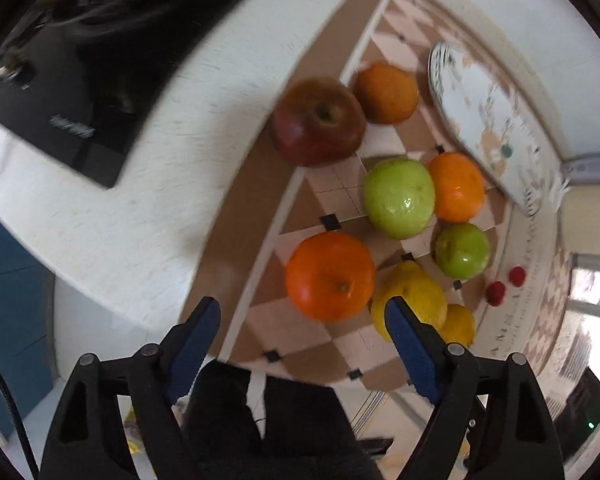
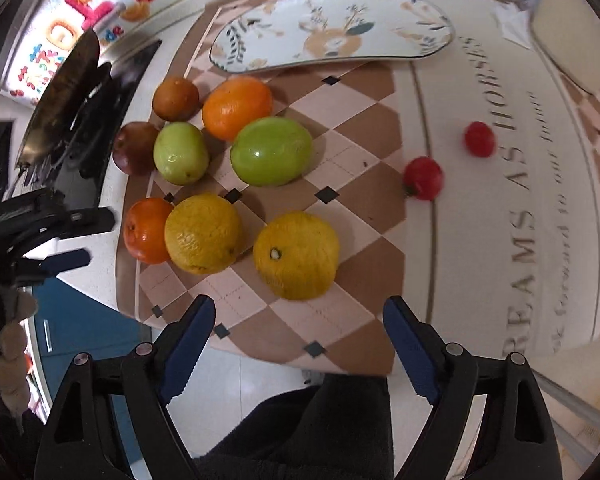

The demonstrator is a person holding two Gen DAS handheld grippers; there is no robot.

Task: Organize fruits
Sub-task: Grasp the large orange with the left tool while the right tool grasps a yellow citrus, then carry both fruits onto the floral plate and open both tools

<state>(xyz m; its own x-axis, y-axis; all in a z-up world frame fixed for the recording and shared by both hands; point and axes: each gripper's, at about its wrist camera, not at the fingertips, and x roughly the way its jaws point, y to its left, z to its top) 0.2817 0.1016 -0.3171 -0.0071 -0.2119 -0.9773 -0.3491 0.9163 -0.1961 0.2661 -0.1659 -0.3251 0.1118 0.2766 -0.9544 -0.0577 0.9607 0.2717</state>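
Fruit lies grouped on a checkered mat [image 2: 352, 208]. My left gripper [image 1: 302, 304] points down with its jaws open, and an orange [image 1: 330, 276] sits just past its fingertips, untouched. Beside it are a yellow citrus [image 1: 410, 292], two green apples [image 1: 398, 198] [image 1: 462, 250], a red apple [image 1: 318, 120] and two more oranges [image 1: 386, 92] [image 1: 456, 186]. My right gripper [image 2: 298, 302] is open and empty over the mat's near edge, just short of a yellow citrus [image 2: 296, 254]. Two small red fruits [image 2: 423, 178] [image 2: 479, 139] lie apart on the right.
A long patterned plate [image 2: 332, 28] rests at the mat's far edge. A black cooktop [image 1: 60, 112] with a dark pan [image 2: 68, 92] sits on the white counter left of the fruit. The counter edge runs just below the mat, with a person's dark clothing beneath.
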